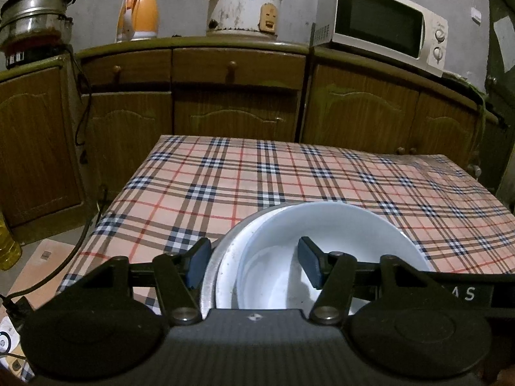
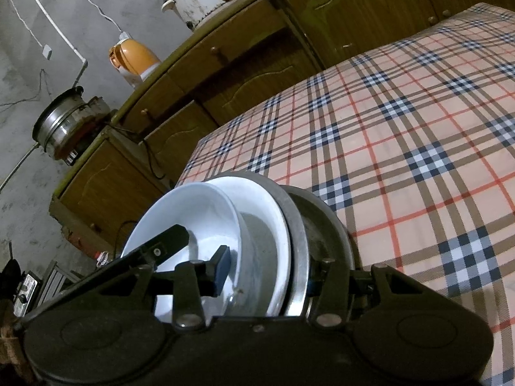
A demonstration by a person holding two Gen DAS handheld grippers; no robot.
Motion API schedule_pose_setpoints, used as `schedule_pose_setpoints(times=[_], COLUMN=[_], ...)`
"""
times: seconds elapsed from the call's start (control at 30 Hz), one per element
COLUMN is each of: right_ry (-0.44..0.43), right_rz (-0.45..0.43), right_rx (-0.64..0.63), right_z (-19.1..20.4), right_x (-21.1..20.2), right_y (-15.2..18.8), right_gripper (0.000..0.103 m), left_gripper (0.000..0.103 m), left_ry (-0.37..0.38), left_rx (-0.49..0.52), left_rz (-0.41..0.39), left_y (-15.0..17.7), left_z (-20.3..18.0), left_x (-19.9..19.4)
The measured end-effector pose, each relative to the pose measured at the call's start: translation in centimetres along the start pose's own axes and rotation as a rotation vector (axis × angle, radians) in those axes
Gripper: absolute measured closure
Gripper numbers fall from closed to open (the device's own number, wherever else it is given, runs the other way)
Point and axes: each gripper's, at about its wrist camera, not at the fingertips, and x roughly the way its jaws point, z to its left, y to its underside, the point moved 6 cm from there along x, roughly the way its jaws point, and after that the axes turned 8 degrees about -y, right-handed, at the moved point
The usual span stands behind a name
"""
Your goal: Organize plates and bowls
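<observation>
Bowls [image 1: 322, 251]: two white, two metal

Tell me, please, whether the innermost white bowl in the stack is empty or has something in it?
Empty: the white bowl shows only its bare, smooth inside in both wrist views, apart from the left tool's finger reaching inside.

Bowl [image 1: 322, 241] nested in a plate [image 1: 222, 257] on the desk [image 1: 289, 173] near edge, cabinets [image 1: 238, 96] behind, kettle [image 1: 138, 13], rice cooker [image 1: 244, 9], microwave [image 1: 383, 25] on top.
</observation>
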Motion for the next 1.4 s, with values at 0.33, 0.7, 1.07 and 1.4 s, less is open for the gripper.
schedule_pose_setpoints(times=[0.33, 0.7, 1.07, 1.4], right_ry=[0.009, 0.110, 0.193, 0.256], right_rz=[0.024, 0.108, 0.254, 0.241], right_rx=[-0.027, -0.125, -0.300, -0.351], right_z=[-0.1, 0.3, 1.8, 2.1], right_x=[1.2, 1.6, 1.0, -1.1], right_y=[0.0, -0.4, -0.9, -2.1], right_gripper=[0.049, 0.043, 0.031, 0.023], left_gripper=[0.044, 0.047, 0.044, 0.044], left_ry=[-0.023, -0.004, -0.017, -0.021], left_rx=[0.004, -0.030, 0.010, 0.002], left_rz=[0.038, 0.041, 0.044, 0.044], left_y=[0.5, 0.5, 1.0, 1.2], left_z=[0.2, 0.6, 0.3, 0.9], left_x=[1.3, 1.4, 1.1, 0.7])
